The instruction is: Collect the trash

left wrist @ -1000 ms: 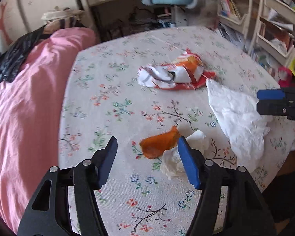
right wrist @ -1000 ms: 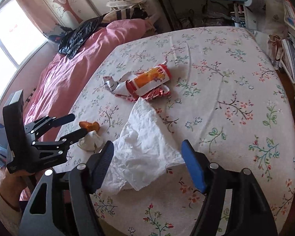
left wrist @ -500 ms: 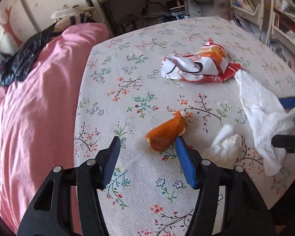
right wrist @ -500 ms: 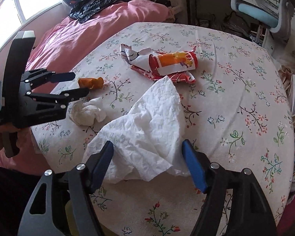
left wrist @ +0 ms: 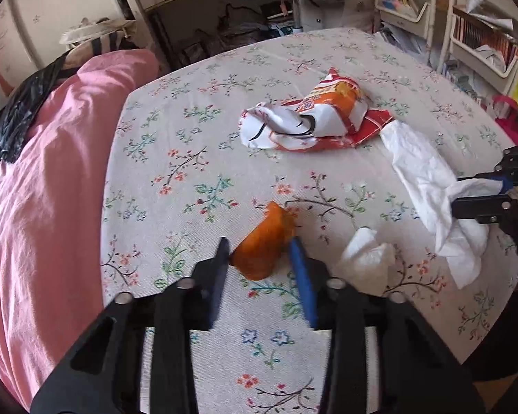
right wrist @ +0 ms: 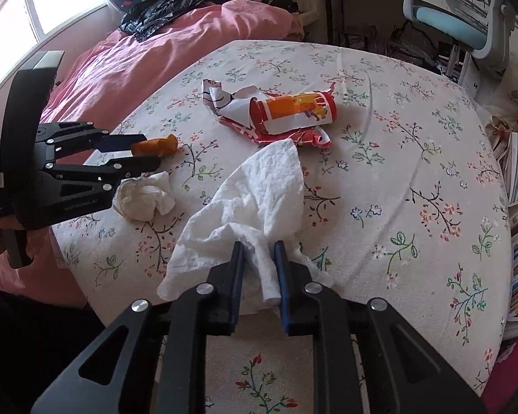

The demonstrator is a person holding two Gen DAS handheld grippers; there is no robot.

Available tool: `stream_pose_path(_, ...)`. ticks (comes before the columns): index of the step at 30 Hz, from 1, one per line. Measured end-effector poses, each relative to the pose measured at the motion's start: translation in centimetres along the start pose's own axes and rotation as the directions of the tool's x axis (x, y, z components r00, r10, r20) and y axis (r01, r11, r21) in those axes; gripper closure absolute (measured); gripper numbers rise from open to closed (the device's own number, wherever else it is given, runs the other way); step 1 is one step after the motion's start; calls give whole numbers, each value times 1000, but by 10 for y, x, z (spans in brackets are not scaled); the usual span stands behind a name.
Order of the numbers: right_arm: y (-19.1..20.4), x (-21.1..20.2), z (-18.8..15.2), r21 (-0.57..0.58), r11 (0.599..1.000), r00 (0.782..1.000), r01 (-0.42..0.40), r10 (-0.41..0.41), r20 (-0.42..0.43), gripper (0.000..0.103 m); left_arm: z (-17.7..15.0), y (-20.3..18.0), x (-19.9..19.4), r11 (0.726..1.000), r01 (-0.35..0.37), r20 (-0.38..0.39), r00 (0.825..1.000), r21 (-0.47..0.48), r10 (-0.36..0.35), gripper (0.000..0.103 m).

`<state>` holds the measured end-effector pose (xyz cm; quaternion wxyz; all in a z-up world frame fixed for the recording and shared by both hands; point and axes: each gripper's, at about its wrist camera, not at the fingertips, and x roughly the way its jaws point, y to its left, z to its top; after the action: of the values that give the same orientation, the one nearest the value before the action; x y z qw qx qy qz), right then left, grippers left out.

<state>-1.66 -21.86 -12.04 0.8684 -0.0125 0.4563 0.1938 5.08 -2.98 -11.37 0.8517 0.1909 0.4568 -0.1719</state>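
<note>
Jaws of my left gripper (left wrist: 259, 255) are closing on orange peel (left wrist: 264, 250); my right gripper (right wrist: 258, 252) closing on white tissue (right wrist: 259, 196).

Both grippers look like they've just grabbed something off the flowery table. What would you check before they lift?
1. Left gripper around the orange peel: ok, jaws closing, peel between them.
2. Right gripper on the white tissue: ok, jaws closing, a bunched fold between them.
3. Tissue clear of the snack wrapper: cannot tell, its far tip lies at the wrapper's edge.
4. Crumpled tissue ball out of both grips: ok, it lies loose between the grippers.
5. Tablecloth not pinched: cannot tell.
6. Bin in sight: not ok, none visible.
</note>
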Motion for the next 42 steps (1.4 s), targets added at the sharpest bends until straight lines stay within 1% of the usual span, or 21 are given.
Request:
stream_pose_path(2, -1, 0, 1, 13, 1000, 1000, -13, 13, 3, 89, 1, -1, -2, 1000, -9, 5, 1000, -4, 9, 79)
stream_pose_path(5, -3, -1, 2, 43, 998, 999, -40, 39, 14, 90, 3, 1, -9, 1000, -6, 27, 1000, -28, 7, 81)
stream_pose_path(11, -8, -10, 7, 91, 992, 995, -83, 77, 66, 90, 9, 5, -27, 997, -16, 94, 995, -72, 23, 81)
stream_pose_path(17, -9, -19, 13, 135, 984, 987, -120, 103, 124, 94, 13, 5, -45, 994, -26, 156, 987, -108, 43, 81)
stream_pose_path(24, -9, -35, 18, 159, 977, 975, -139, 107, 194, 96, 12, 10, -63, 985, -13, 207, 977, -172, 49, 81)
stream_pose_path(32, -5, -50, 21, 156, 979, 961, -132, 88, 262, 96, 9, 7, -83, 981, -3, 262, 964, -193, 54, 81)
stream_pose_path(36, -5, -60, 23, 161, 978, 948, -132, 77, 308, 96, 6, 7, -94, 976, 10, 289, 956, -218, 55, 81)
stream_pose_path(42, 0, -80, 23, 164, 975, 920, -149, 76, 385, 96, -2, 14, -111, 959, 52, 328, 943, -279, 44, 81)
